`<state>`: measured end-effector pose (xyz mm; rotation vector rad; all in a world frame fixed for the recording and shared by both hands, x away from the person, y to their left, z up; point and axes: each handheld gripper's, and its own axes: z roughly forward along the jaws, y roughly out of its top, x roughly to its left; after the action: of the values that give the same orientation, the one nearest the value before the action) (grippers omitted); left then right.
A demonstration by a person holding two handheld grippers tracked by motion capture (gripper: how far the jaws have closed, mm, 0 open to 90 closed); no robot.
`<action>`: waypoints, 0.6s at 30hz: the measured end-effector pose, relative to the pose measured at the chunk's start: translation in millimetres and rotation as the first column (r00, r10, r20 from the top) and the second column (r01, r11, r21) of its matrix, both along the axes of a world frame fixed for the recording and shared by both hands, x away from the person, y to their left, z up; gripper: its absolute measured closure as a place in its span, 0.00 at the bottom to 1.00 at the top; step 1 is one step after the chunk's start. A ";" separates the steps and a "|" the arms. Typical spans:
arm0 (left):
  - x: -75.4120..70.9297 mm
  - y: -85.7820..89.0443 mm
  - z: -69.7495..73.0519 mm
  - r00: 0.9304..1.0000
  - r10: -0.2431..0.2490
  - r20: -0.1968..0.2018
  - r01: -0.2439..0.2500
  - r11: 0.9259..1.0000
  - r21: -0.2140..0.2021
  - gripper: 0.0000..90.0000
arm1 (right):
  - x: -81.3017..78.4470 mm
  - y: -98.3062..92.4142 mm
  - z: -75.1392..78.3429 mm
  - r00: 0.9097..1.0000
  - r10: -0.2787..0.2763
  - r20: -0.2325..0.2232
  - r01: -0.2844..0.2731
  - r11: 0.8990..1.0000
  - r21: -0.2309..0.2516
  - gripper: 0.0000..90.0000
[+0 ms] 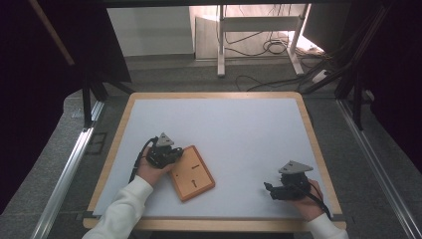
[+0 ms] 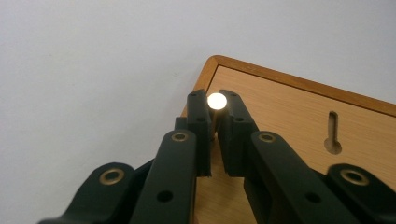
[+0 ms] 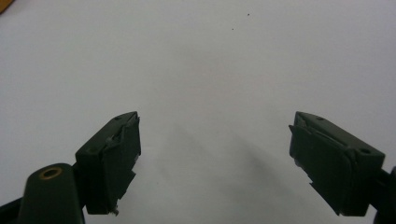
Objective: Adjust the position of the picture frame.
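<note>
Your left gripper (image 2: 212,112) pinches a small shiny round-headed metal pin (image 2: 216,101) at the near-left corner of the flat orange-brown wooden board with two keyhole slots (image 1: 193,173), which lies lower left of centre on the white counter (image 1: 239,129) in the high view. The step in hand looks like gripping that pin. Next, hold the pinch firm and lift straight, so the board does not drag. Your right gripper (image 3: 215,158) rests at lower right, jaws spread over bare counter.

We can't identify the small shiny round-topped piece (image 2: 216,101): glare whites it out, black jaws cover its lower part. The orange-rimmed wooden board (image 2: 289,116) runs off frame right, partly behind the jaws.
</note>
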<state>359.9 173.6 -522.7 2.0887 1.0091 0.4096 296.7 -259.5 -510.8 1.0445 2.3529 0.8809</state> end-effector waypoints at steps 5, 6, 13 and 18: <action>0.8 1.8 -0.2 1.000 -0.011 -0.002 0.011 1.000 -0.014 0.94 | 0.4 -0.2 0.1 1.000 -0.001 -0.003 0.001 1.000 0.003 0.19; 1.9 2.2 -0.6 1.000 -0.012 -0.009 0.012 0.999 -0.033 0.94 | 0.4 0.0 0.1 1.000 0.000 -0.004 0.000 1.000 0.004 0.19; 5.3 -7.6 4.6 0.999 -0.045 -0.001 0.045 0.999 -0.030 0.94 | 0.7 -0.6 0.3 1.000 -0.002 -0.002 0.002 1.000 0.002 0.19; 10.0 -19.1 7.3 0.998 -0.068 0.004 0.068 0.997 -0.022 0.94 | 0.7 -0.7 0.2 1.000 -0.003 -0.002 0.003 1.000 0.002 0.19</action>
<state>370.0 154.5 -515.4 2.0958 0.9336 0.3654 297.4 -260.2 -510.5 1.0497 2.3527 0.8816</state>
